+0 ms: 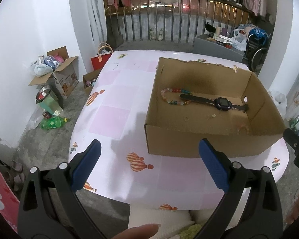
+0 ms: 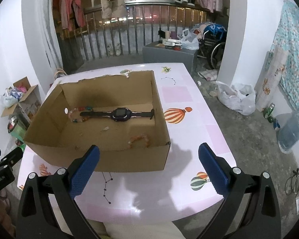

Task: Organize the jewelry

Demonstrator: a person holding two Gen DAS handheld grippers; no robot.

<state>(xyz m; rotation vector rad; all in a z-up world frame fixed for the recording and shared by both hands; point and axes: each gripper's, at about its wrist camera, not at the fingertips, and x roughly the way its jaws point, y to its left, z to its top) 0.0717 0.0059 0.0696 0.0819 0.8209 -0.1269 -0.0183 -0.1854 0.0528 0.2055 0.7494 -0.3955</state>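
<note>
An open cardboard box (image 1: 189, 141) (image 2: 101, 159) stands on the pink table. Inside lie a black watch (image 1: 221, 102) (image 2: 120, 114), a multicoloured bead bracelet (image 1: 173, 96) (image 2: 77, 115) under the watch strap's end, and an orange bead bracelet (image 2: 139, 140) (image 1: 243, 128) near the front wall. A small ring (image 1: 186, 118) rests on the box floor. My left gripper (image 1: 149, 165) hangs open in front of the box, empty. My right gripper (image 2: 149, 167) is open too, at the box's front right corner, holding nothing.
The pink table (image 1: 117, 119) (image 2: 181, 107) has balloon prints and free surface left and right of the box. Boxes and bottles (image 1: 53, 75) litter the floor at left; a white bag (image 2: 237, 97) lies at right. A fingertip (image 1: 141, 231) shows at the bottom edge.
</note>
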